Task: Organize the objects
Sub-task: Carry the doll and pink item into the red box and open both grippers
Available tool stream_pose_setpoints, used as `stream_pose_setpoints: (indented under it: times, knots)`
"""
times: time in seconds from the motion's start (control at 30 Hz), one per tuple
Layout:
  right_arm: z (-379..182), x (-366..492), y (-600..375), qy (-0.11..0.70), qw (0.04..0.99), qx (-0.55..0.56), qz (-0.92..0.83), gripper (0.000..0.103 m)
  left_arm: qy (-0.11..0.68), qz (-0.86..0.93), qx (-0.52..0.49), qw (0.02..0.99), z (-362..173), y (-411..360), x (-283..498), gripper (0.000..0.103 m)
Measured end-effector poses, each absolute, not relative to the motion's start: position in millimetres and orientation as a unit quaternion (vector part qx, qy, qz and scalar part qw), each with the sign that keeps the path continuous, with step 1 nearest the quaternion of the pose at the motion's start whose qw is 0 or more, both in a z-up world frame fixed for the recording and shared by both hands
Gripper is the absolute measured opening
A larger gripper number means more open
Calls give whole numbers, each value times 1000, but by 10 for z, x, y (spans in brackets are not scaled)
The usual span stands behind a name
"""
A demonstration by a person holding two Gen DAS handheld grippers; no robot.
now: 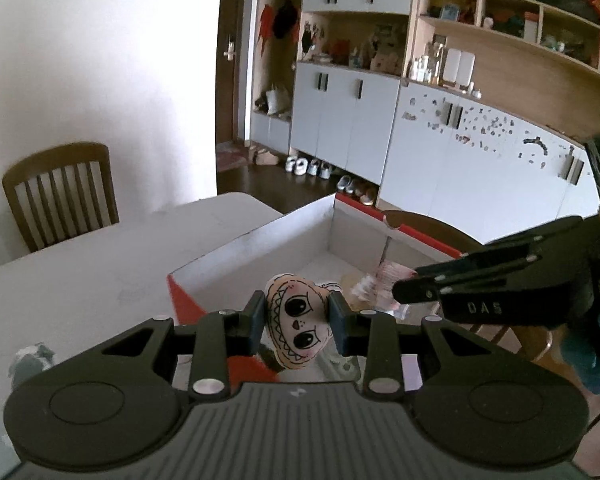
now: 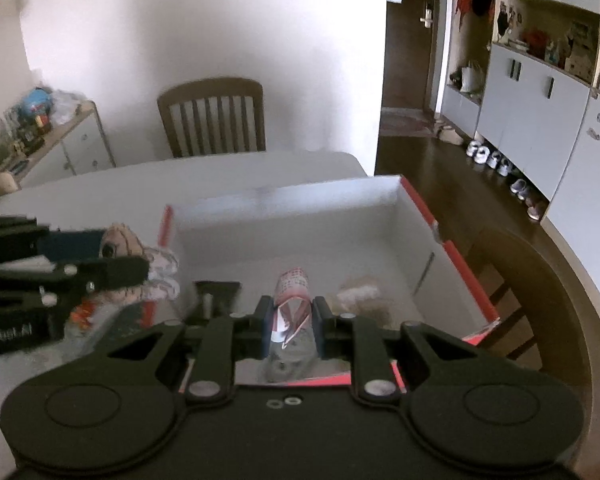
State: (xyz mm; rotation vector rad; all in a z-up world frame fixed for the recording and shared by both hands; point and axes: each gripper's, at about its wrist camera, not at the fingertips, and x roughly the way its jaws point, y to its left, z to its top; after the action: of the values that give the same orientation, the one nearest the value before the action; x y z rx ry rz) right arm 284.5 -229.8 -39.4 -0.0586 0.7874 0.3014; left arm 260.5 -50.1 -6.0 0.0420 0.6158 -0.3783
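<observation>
left gripper (image 1: 299, 322) clamped on soft doll (image 1: 296, 320), frame centre | right gripper (image 2: 291, 322) pinches limp packet (image 2: 290, 300) | light, squashy: you grip mid-body | box (image 2: 292, 196)

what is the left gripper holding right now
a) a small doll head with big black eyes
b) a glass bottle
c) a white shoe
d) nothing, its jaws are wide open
a: in the left wrist view the left gripper has its pads pressed on either side of a small doll head with big black eyes, held above the near edge of the open box.
</observation>
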Motion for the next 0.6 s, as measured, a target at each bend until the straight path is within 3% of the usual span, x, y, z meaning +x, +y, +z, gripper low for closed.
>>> stream_pose_setpoints:
  times: [0.6]
  knots:
    - [-925,3277,-2351,455,864,-88,196,19,410,-144,65,898,-715,-948,3682,32]
